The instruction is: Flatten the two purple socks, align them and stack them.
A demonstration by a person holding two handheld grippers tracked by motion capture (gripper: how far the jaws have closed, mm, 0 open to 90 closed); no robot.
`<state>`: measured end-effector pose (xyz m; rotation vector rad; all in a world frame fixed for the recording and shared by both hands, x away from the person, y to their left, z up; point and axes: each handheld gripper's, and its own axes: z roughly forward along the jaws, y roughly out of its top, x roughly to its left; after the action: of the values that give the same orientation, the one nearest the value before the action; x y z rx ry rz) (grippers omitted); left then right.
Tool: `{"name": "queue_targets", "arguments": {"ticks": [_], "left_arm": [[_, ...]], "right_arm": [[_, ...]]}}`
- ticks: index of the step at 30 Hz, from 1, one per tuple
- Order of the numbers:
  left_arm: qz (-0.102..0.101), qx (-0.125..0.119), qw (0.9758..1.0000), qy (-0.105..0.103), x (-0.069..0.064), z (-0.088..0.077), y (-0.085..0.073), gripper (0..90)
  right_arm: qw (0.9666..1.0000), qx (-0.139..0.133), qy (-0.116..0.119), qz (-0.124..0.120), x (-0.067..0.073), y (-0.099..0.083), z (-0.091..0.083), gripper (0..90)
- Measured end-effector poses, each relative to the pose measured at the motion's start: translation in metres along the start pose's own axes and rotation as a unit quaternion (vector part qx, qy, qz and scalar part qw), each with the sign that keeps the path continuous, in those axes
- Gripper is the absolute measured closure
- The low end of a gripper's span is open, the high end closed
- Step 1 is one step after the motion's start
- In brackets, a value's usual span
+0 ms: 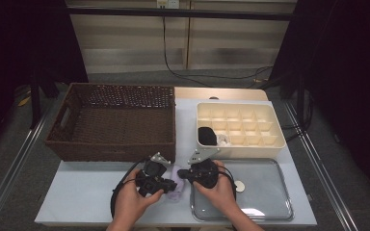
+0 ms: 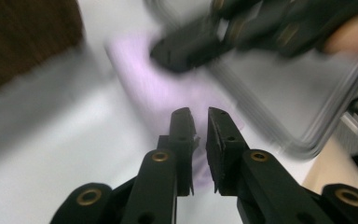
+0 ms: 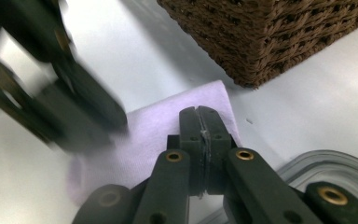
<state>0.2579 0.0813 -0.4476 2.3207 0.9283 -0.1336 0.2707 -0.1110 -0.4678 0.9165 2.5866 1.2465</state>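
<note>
**Two grippers at a lilac cloth**

Lilac cloth [image 1: 175,185] lies on the counter [image 1: 86,192] between wicker basket [image 1: 113,120] and clear tray [image 1: 265,192]. Right gripper [image 3: 199,116]: jaws together, apparently pinching the cloth's edge. Left gripper [image 2: 200,122]: jaws slightly apart over it. The cream divided box [image 1: 241,126] holds a black item [image 1: 206,135]; the tray holds a pale disc [image 1: 240,186].

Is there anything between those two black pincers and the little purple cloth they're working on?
Nothing visible does. The purple cloth lies on the white table between the wicker basket and the clear tray. The right gripper is shut directly over it, and the left gripper, jaws nearly together, sits right at its edge.
</note>
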Motion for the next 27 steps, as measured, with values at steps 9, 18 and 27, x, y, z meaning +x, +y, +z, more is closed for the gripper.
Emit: {"name": "queue_targets", "arguments": {"ticks": [9, 18, 27], "left_arm": [[0.003, -0.019, 0.9998, 0.005, 0.0, -0.011, 0.002, 79.0], [-0.018, -0.037, 0.9986, 0.033, 0.017, -0.029, 0.001, 77.0], [-0.002, -0.008, 0.9997, 0.022, 0.011, -0.006, -0.002, 76.6]], "right_arm": [[0.9998, -0.015, 0.006, 0.013, 0.004, -0.003, -0.018, 79.2], [0.9998, -0.009, 0.012, 0.015, 0.011, -0.009, -0.018, 74.1], [0.9998, 0.003, 0.003, 0.018, 0.005, -0.011, -0.012, 74.1]]}}
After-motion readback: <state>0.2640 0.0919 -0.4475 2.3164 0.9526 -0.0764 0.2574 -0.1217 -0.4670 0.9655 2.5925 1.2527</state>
